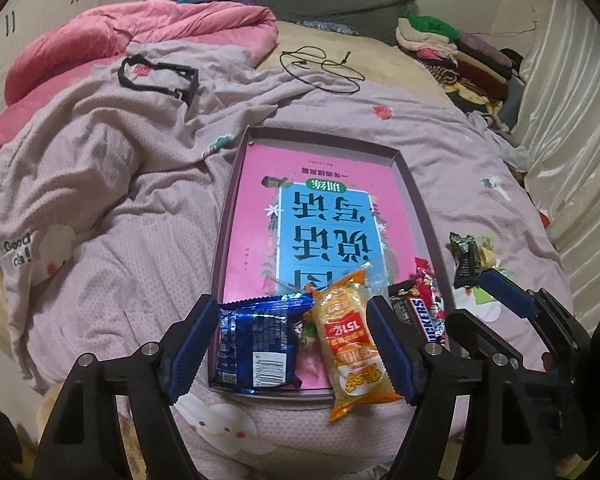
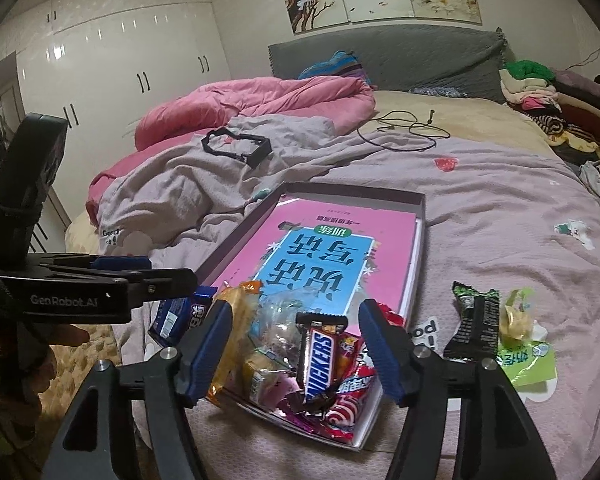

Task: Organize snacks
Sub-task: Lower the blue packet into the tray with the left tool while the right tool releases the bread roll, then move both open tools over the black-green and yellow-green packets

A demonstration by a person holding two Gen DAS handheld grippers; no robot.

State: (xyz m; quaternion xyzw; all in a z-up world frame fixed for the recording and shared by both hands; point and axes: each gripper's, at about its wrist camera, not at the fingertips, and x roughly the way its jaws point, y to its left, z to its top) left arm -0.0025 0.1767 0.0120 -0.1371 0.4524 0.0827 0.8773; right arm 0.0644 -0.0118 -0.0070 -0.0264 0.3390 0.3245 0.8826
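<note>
Snacks point(image 1: 352, 336) crowd the near end of the tray point(image 1: 416, 196) on the bed — both grippers point(image 1: 292, 344) point(image 2: 296, 354) spread, holding nothing. Only the right wrist view shows the green wrappers point(image 2: 474, 326) clearly, beside the tray.

Both cams sit low and close at the foot of the bed point(image 1: 440, 120), facing the headboard point(image 2: 400, 56). Right one's slightly further right; both share the tray point(image 1: 420, 208) and snacks.
</note>
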